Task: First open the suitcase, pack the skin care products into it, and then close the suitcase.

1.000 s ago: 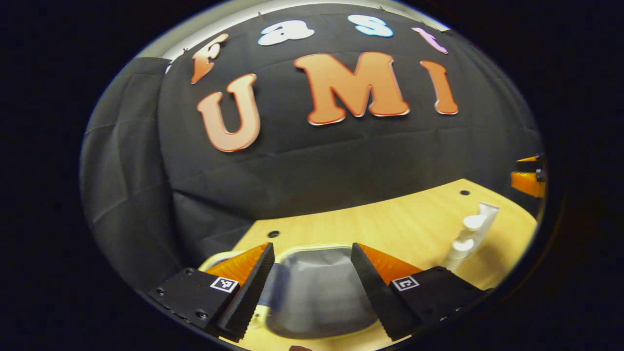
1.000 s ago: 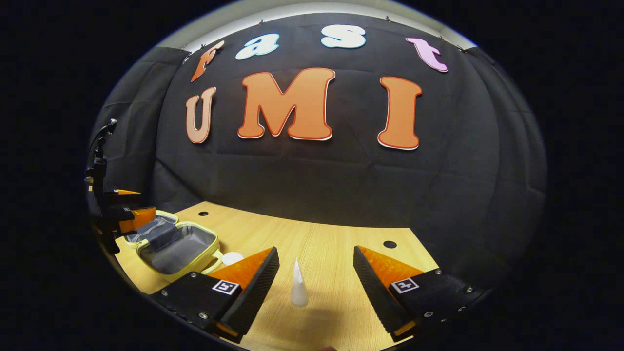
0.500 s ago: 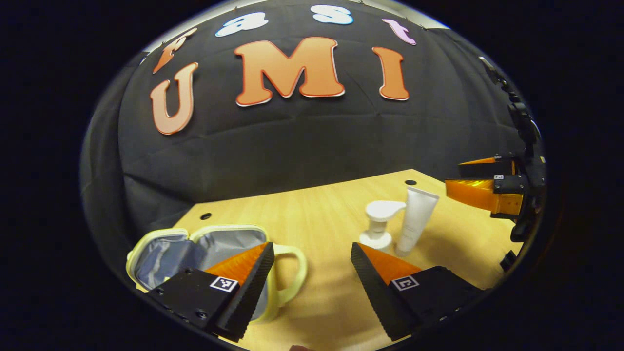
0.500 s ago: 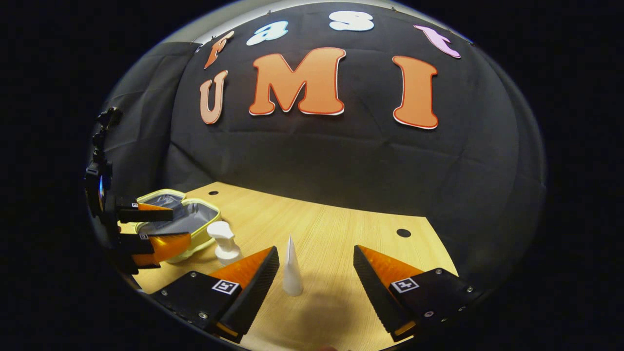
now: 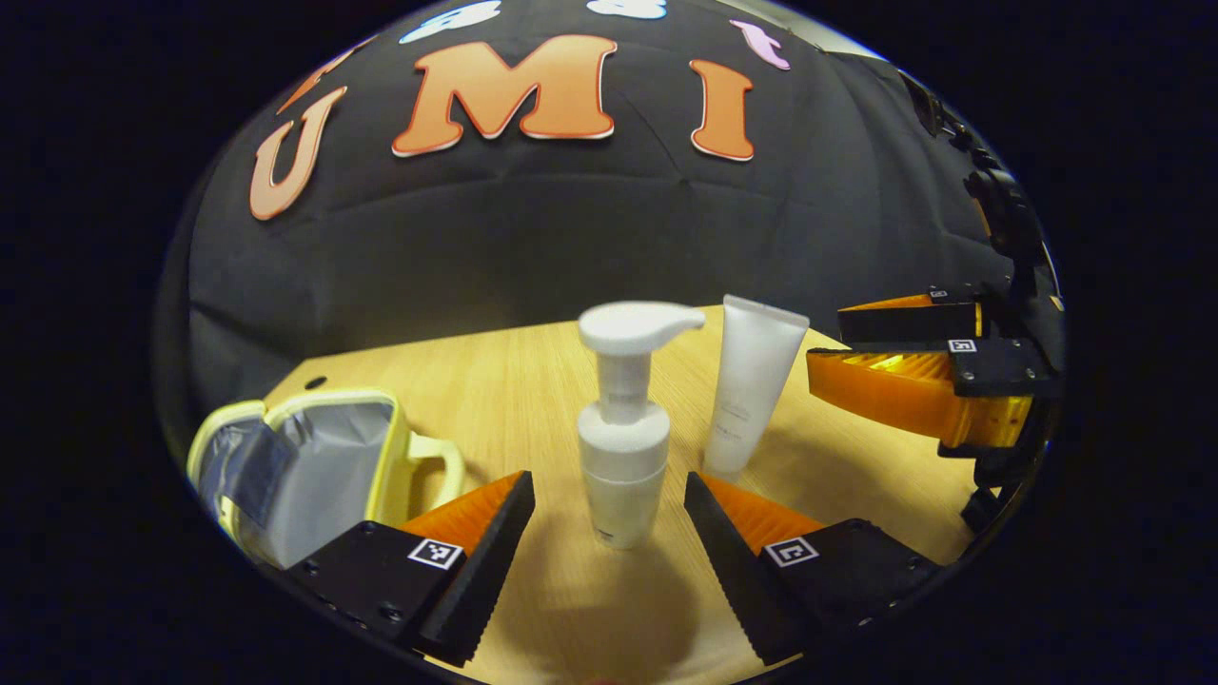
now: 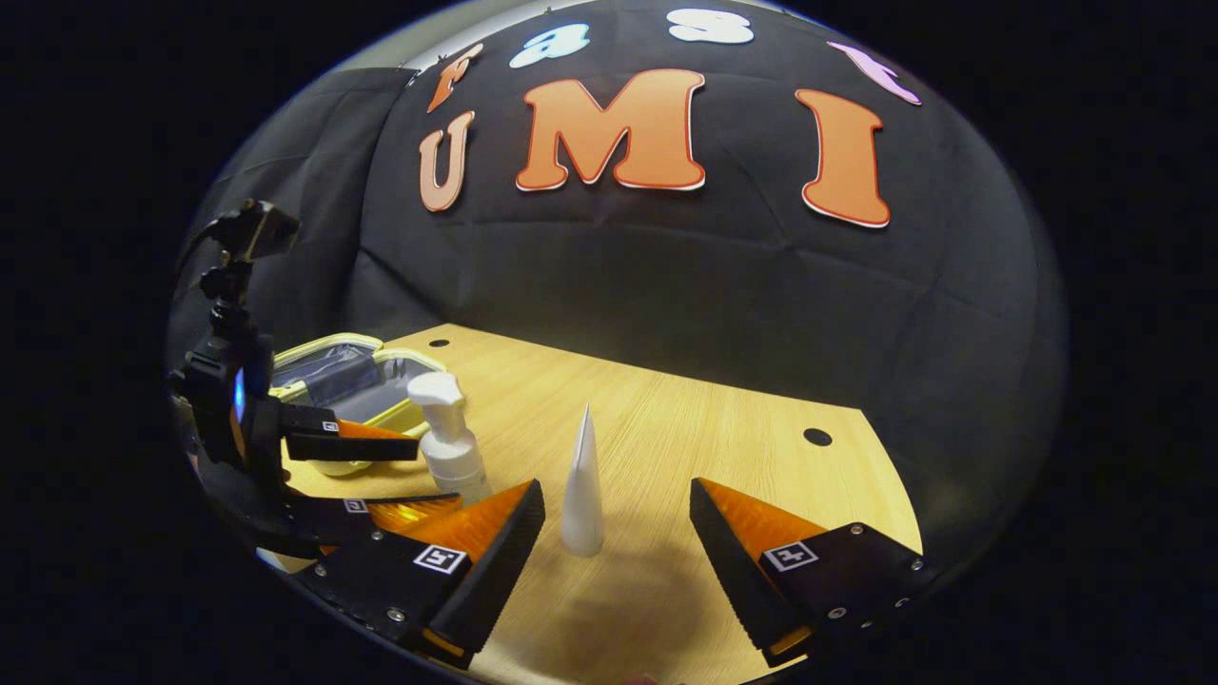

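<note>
Suitcase (image 5: pixel 314 466): we see it lying open near the tabletop (image 5: pixel 514 381) left edge.
Pump bottle (image 5: pixel 623 428): upright between left gripper (image 5: pixel 609 533) spread fingers, untouched.
Tube (image 6: pixel 582 485): upright between right gripper (image 6: pixel 617 542) spread fingers.

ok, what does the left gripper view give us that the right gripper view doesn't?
Left gripper view: the handle of the suitcase, the tube broad face on, and the right gripper side-on with jaws open. Right gripper view: the tube edge-on between its own open jaws, and the left gripper side-on by the pump bottle. Shared: pump bottle, tube, open yellow suitcase, wooden table.
</note>
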